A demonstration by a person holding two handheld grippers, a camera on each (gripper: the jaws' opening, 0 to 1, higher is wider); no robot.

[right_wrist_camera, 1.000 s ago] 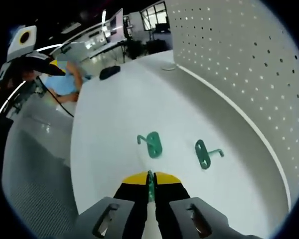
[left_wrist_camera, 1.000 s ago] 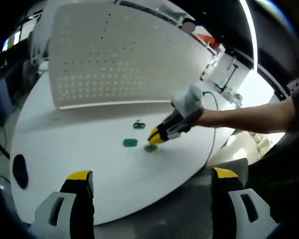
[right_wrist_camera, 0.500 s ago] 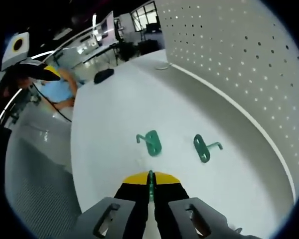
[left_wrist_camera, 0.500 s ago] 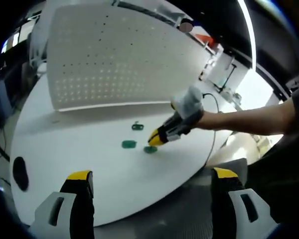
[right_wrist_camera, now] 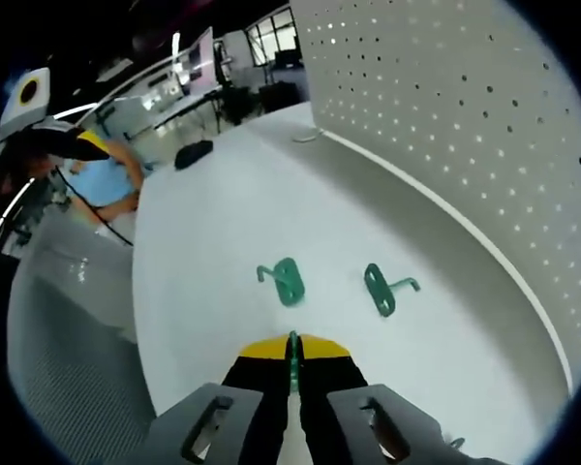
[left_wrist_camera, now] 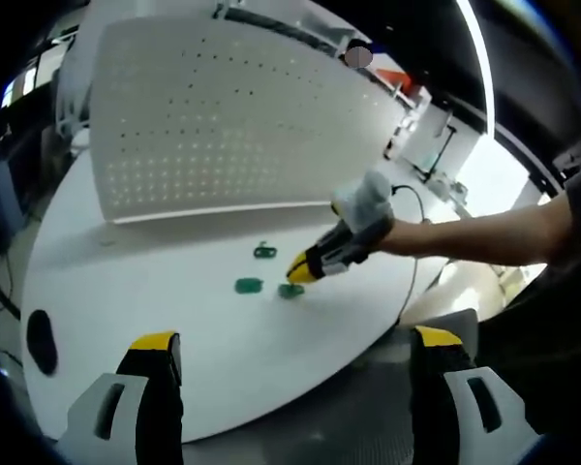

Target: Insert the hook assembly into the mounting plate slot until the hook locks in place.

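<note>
Your right gripper (right_wrist_camera: pixel 291 360) is clenched on a thin green metal hook piece (right_wrist_camera: pixel 292 351); it looks light and stiff, so grip its flat plate. Two more green hooks (right_wrist_camera: pixel 284 281) lie at 12 o'clock on the white table (right_wrist_camera: pixel 203 242). Your left gripper (left_wrist_camera: pixel 295 354) is released.

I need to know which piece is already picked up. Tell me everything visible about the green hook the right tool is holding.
The held hook shows as a thin green sliver, seen edge-on, pinched between the yellow-tipped jaws of the right tool, which are shut on it. It looks like painted metal or plastic; its shape is mostly hidden. It sits just above the white table, near two loose hooks.
</note>
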